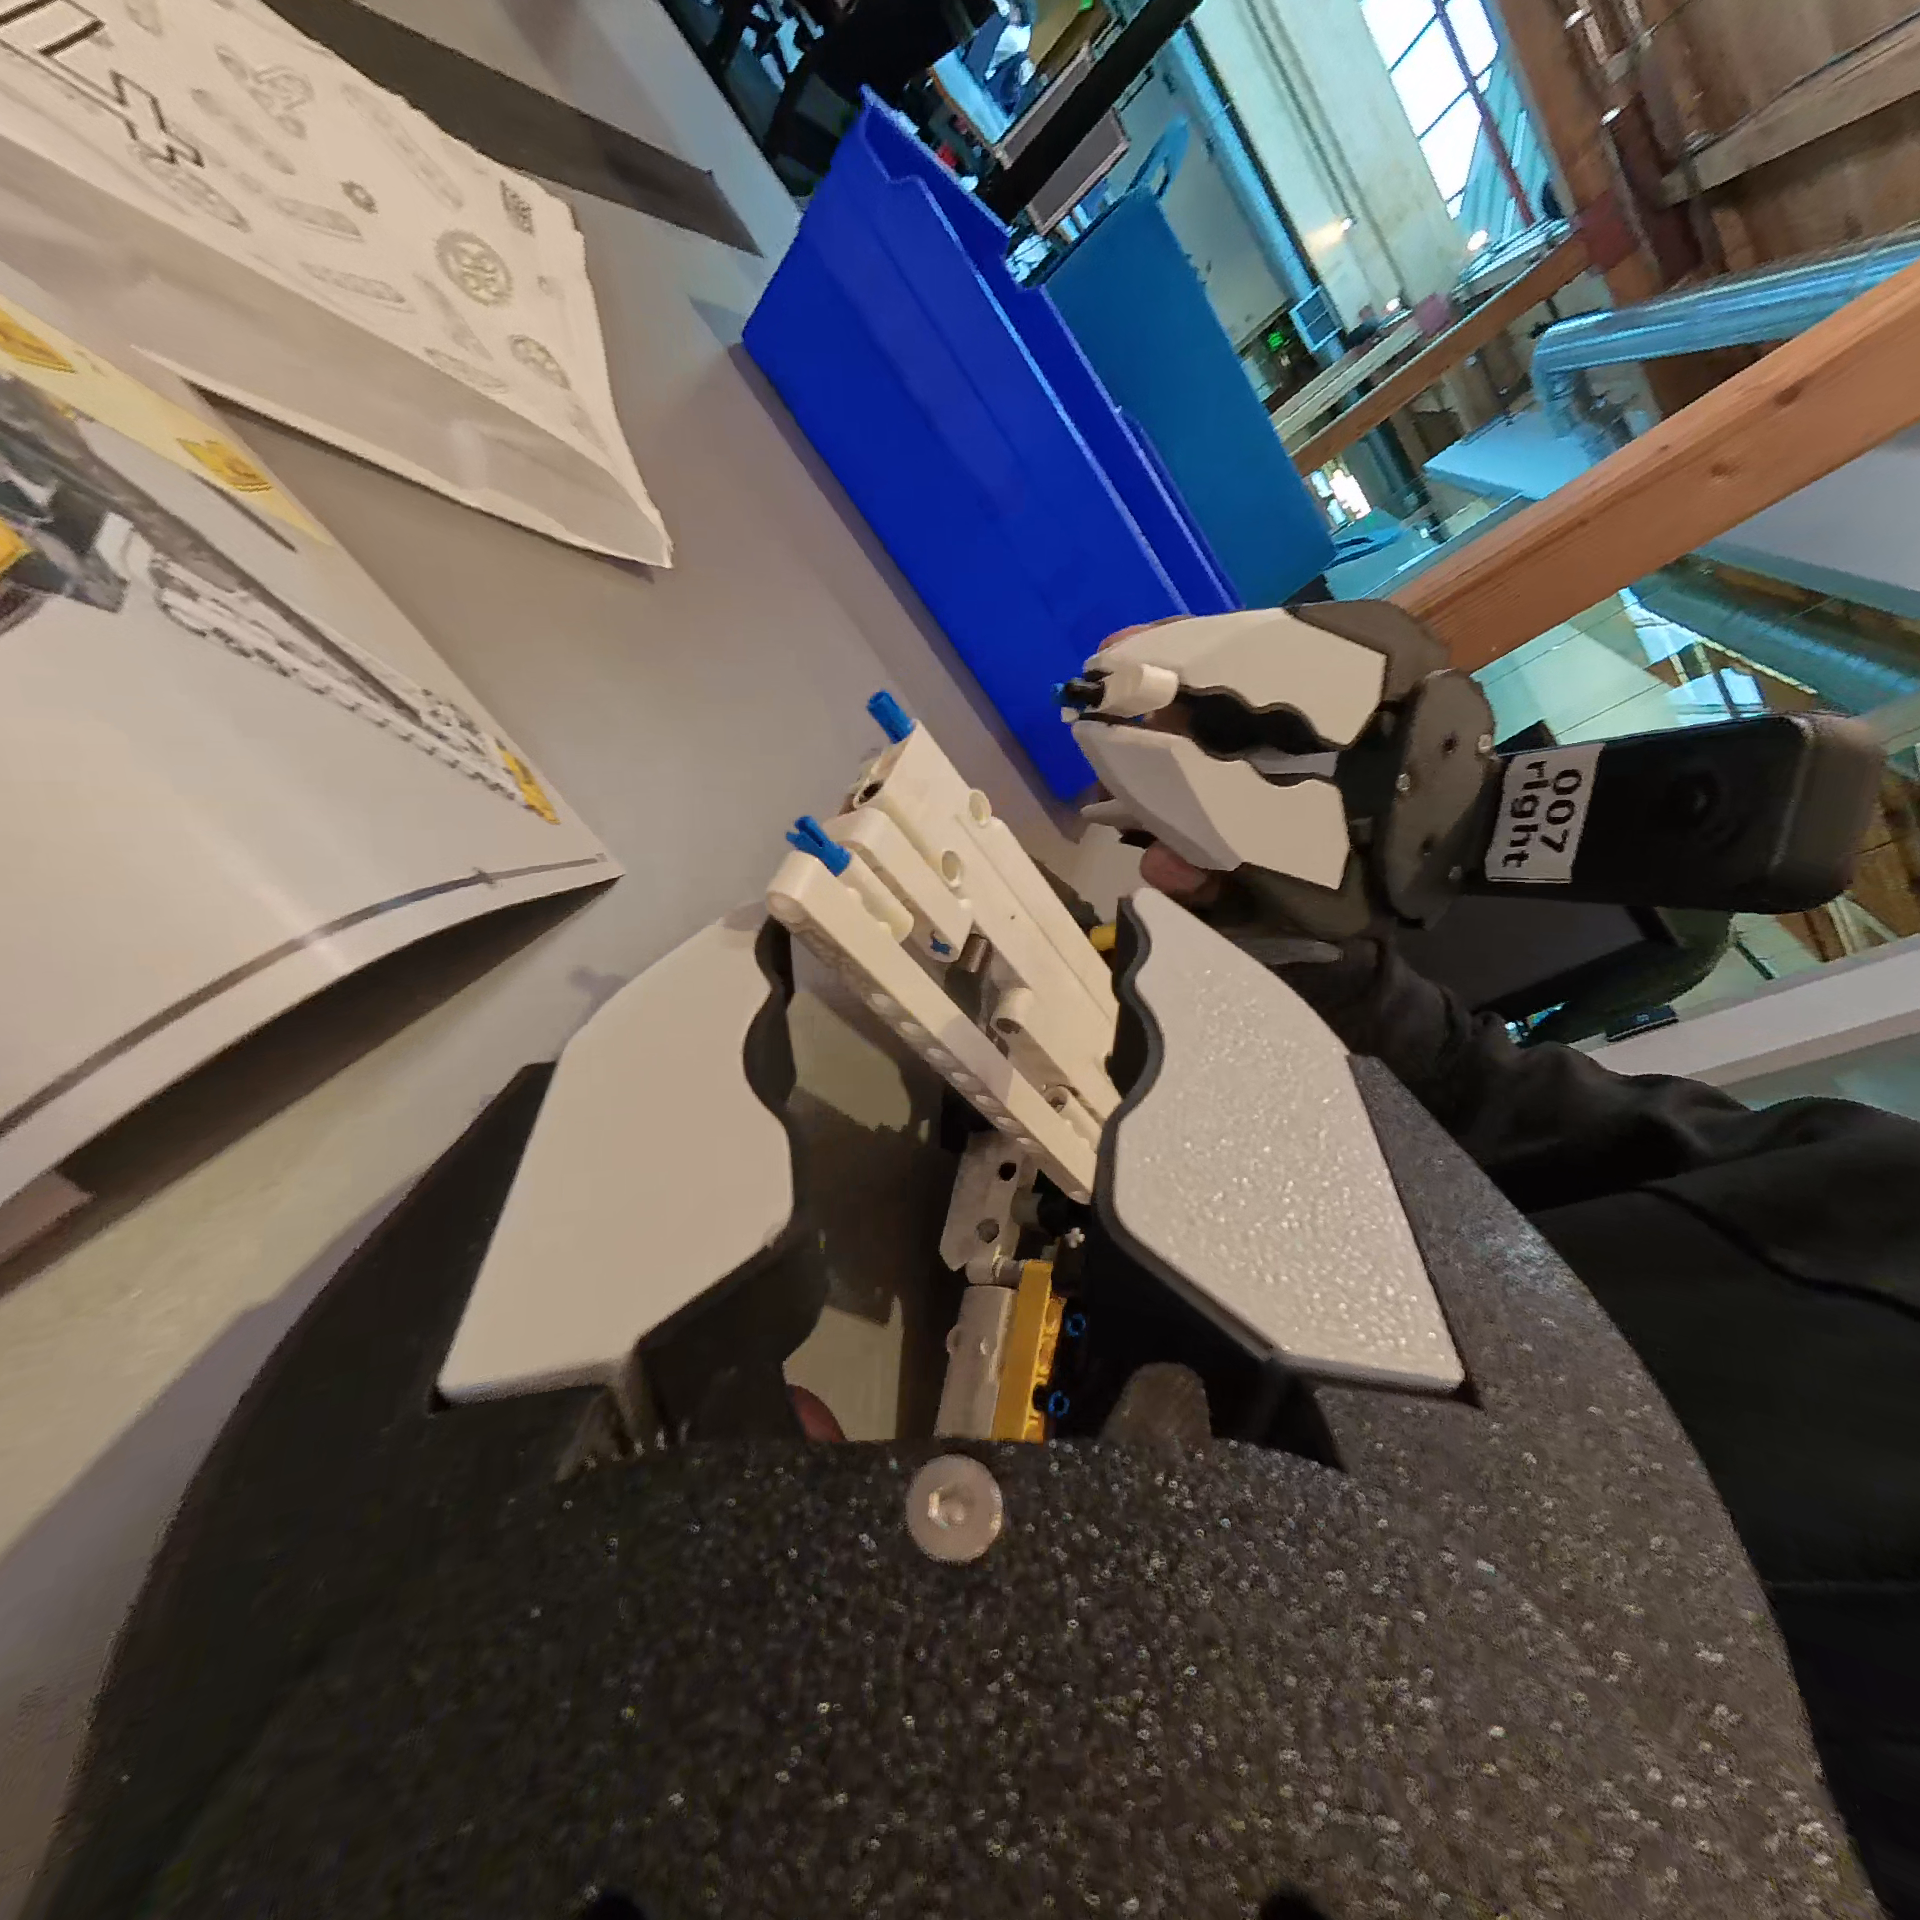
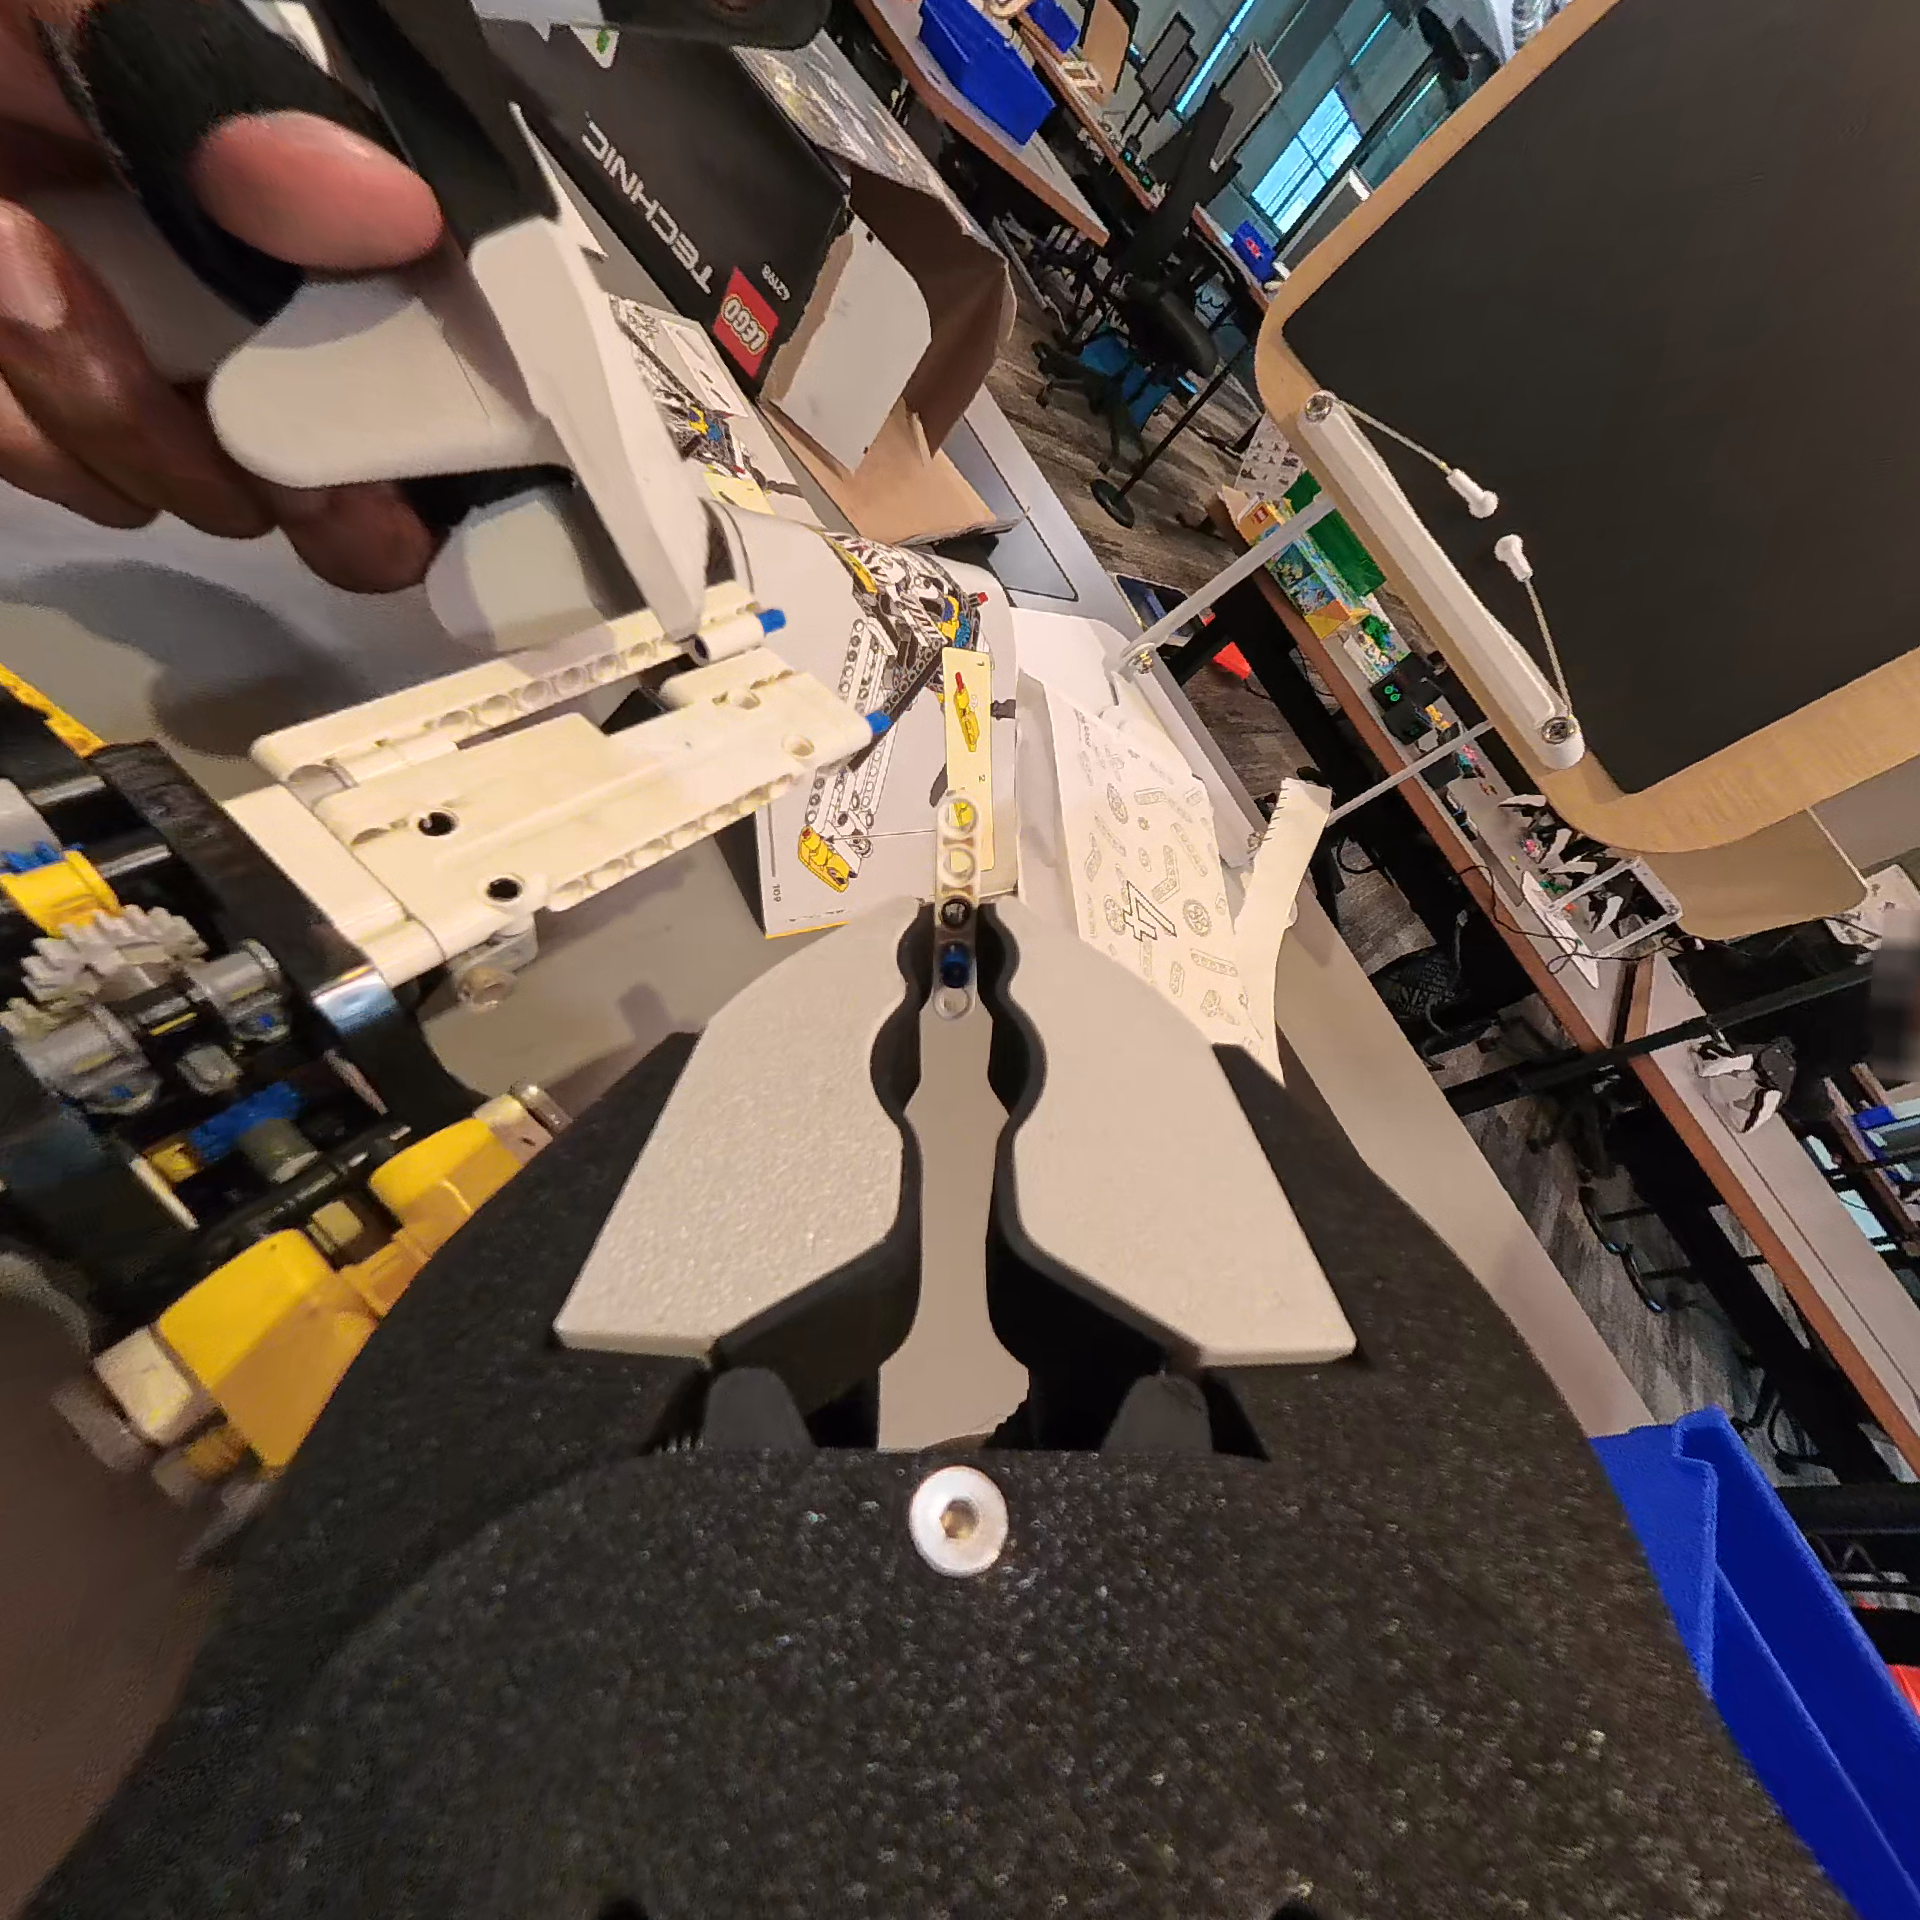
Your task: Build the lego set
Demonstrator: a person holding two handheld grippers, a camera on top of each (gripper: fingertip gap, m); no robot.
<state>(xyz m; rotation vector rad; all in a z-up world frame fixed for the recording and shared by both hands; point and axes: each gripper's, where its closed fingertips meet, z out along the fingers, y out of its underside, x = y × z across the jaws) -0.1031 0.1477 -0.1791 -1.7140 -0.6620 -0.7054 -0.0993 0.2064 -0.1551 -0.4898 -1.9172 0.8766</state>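
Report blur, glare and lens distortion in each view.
Left wrist view: wide-angle bending at the edges, the booklet smeared, a bright window washed out. Right wrist view: the hand and yellow model soft with blur, the white beam at the fingertips sharp.

**White brick-built arm between the spread fingers of the left hand-held gripper**

A white arm of toy beams (image 1: 940, 977), tipped with two blue pins, is seen between the widely parted fingers of the left hand-held gripper (image 1: 945, 935). The right finger's dark pad lies against the arm's edge; whether the left pad touches it cannot be told. Yellow and grey parts are visible lower between the fingers. Up and to the right, a small white beam (image 1: 1127, 688) with a dark pin is pinched in the right hand-held gripper (image 1: 1091, 712). A blue bin (image 1: 935, 416) stands behind on the grey worktop (image 1: 665, 686). A printed booklet (image 1: 208, 727) and a parts sheet (image 1: 364, 260) lie at left.
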